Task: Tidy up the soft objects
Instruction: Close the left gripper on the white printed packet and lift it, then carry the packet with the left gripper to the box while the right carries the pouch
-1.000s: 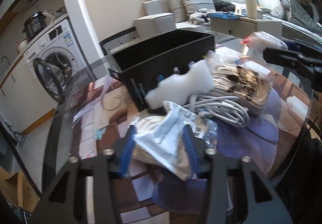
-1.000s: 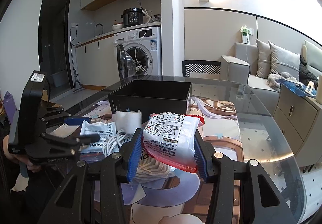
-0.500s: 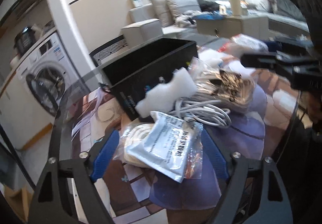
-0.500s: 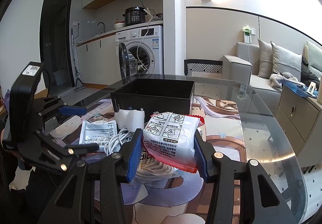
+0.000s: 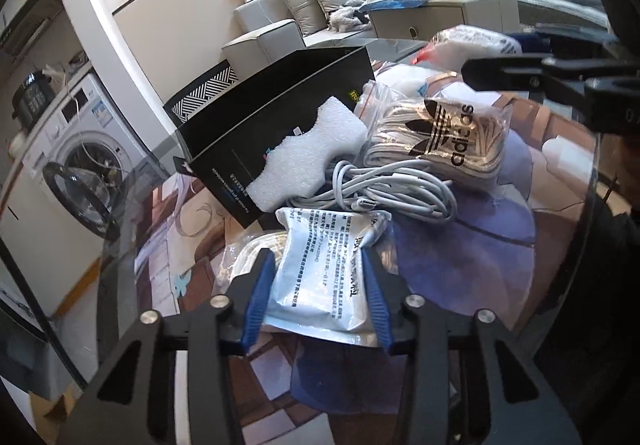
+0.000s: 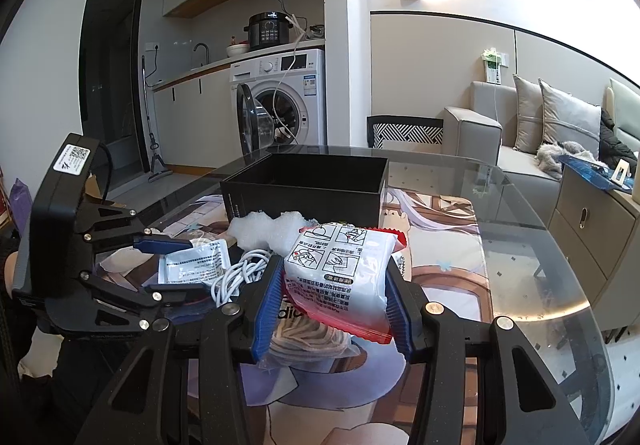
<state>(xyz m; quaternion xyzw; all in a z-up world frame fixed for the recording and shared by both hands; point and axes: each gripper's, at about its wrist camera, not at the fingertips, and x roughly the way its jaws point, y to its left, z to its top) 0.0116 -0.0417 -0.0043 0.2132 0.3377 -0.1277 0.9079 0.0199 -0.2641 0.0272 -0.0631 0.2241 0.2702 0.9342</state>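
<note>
My left gripper [image 5: 316,265] is closing its jaws on a white packet with black print [image 5: 320,269], and the blue pads press its two sides low over the table. In the right wrist view that same left gripper [image 6: 192,267] shows from the side, clamped on the packet [image 6: 192,265]. The right gripper [image 6: 334,273] is shut on a puffy white packet with red edges [image 6: 340,269], held above the pile. An open black box [image 6: 304,197] stands behind, also the black box [image 5: 280,97] in the left wrist view.
A white foam piece [image 5: 308,161] leans on the box, beside a coiled white cable [image 5: 392,189] and a clear branded bag of laces [image 5: 440,133]. Another bag of white cord [image 5: 248,257] lies under the left packet. The glass table's edge [image 6: 560,285] curves at right.
The left jaws opened wide around the white packet half a second ago and have come together on it again, with the gripper rolled a little. The right gripper and its packet stayed still.
</note>
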